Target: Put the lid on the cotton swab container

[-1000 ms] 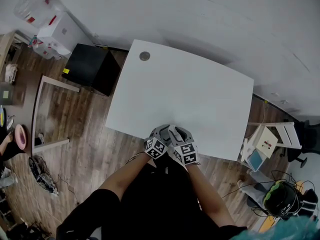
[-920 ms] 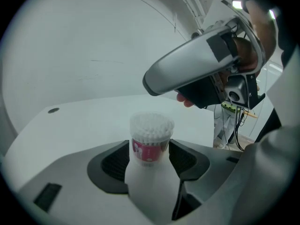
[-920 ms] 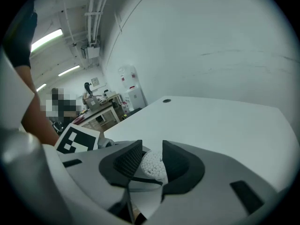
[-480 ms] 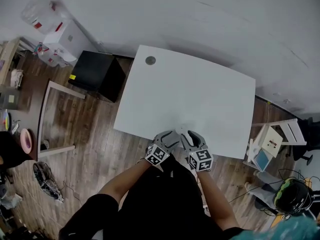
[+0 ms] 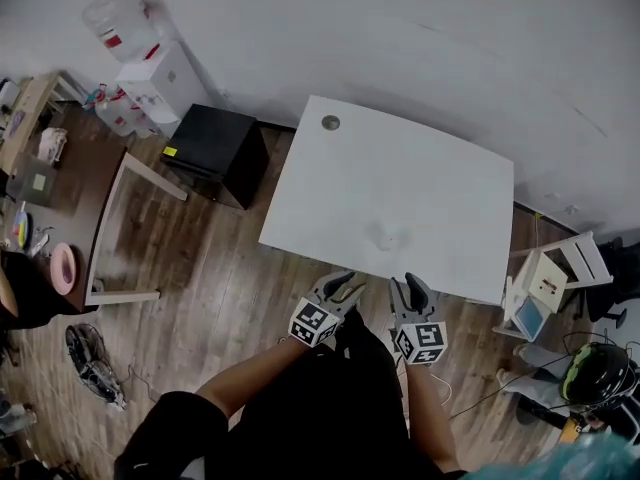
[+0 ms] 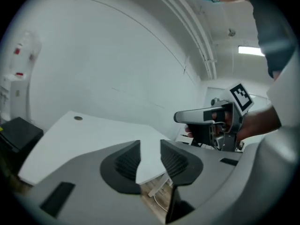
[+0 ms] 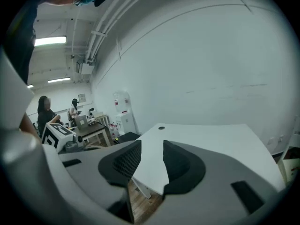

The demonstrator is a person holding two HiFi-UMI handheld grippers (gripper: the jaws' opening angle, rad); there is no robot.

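Note:
No cotton swab container or lid shows clearly. Two faint pale marks [image 5: 387,236] lie on the white table [image 5: 440,178], too dim to identify. My left gripper [image 5: 345,286] hangs over the wooden floor just short of the table's near edge. Its jaws are closing with nothing between them. My right gripper [image 5: 412,288] is beside it, a little to the right, open and empty. In the left gripper view, the jaws [image 6: 150,156] frame only the table corner [image 6: 84,135], with the right gripper [image 6: 211,123] off to the right. The right gripper's jaws [image 7: 151,161] likewise frame only the table [image 7: 206,139].
A small grey disc [image 5: 330,122] sits at the table's far left corner. A black cabinet [image 5: 215,148] and a water dispenser [image 5: 150,78] stand to the left, and a small white stool [image 5: 545,278] to the right. People sit at a distant desk [image 7: 44,109].
Both grippers have drawn back from the table's near edge toward the person and moved apart. They now hang over the floor.

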